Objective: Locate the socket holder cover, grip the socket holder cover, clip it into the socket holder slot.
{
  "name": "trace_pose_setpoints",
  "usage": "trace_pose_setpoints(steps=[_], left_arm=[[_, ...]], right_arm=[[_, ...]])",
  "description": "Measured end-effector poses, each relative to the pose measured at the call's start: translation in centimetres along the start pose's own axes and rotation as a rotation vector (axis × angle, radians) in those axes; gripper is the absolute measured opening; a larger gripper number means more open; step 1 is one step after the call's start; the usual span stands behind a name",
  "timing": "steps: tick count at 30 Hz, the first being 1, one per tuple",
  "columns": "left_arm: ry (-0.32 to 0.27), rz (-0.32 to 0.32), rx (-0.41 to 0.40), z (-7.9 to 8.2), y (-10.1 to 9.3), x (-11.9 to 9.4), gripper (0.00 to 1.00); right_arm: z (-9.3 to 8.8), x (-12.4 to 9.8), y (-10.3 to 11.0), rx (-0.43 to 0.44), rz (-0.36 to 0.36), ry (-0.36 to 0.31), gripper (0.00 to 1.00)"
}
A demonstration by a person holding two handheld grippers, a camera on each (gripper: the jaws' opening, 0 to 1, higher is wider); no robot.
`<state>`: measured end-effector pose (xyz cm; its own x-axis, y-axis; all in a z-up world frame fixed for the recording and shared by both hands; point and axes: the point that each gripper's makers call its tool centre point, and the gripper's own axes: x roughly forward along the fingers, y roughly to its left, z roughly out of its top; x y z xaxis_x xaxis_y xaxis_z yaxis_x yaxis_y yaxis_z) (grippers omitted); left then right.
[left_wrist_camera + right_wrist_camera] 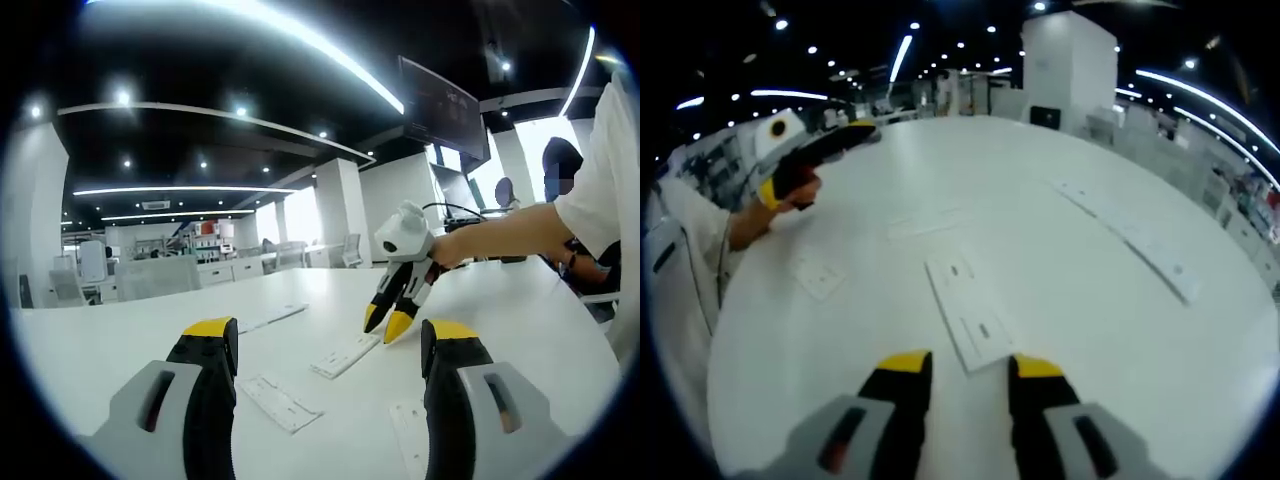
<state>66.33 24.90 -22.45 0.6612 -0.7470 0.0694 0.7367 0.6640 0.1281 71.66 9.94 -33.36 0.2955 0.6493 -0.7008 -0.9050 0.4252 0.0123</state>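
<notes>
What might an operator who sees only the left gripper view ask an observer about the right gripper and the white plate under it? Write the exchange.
Operator: Is the right gripper holding the plate?
Observer: No. The right gripper is open, and the white plate's near end lies just ahead of its tips.
Operator: Any marks on the plate?
Observer: Two small dark slots along it.
Operator: Where is my gripper?
Observer: The left gripper hangs over the table, away from the plate.

White table (1060,300) carries white socket holder cover (968,311) pieces; the left tool (330,345) and right tool (968,368) are black-grey, yellow-tipped.
</notes>
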Motion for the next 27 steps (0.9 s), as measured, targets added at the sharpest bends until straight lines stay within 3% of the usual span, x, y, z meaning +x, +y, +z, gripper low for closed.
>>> trace_pose_setpoints(steps=[6, 14, 18, 27], left_arm=[[0.007, -0.017, 0.007, -0.2, -0.6, 0.2, 0.74], [-0.003, -0.027, 0.010, -0.1, -1.0, 0.3, 0.74], [-0.013, -0.017, 0.005, 0.2, -0.7, 0.2, 0.74], [-0.033, -0.007, -0.002, 0.6, -0.6, 0.2, 0.74]], right_arm=[[-0.2, 0.2, 0.7, -0.024, -0.042, 0.070, 0.34], [-0.7, -0.1, 0.9, -0.046, -0.064, 0.098, 0.34], [-0.5, -0.8, 1.7, -0.036, -0.073, 0.063, 0.35], [1.3, -3.1, 4.1, -0.019, -0.115, -0.104, 0.37]])
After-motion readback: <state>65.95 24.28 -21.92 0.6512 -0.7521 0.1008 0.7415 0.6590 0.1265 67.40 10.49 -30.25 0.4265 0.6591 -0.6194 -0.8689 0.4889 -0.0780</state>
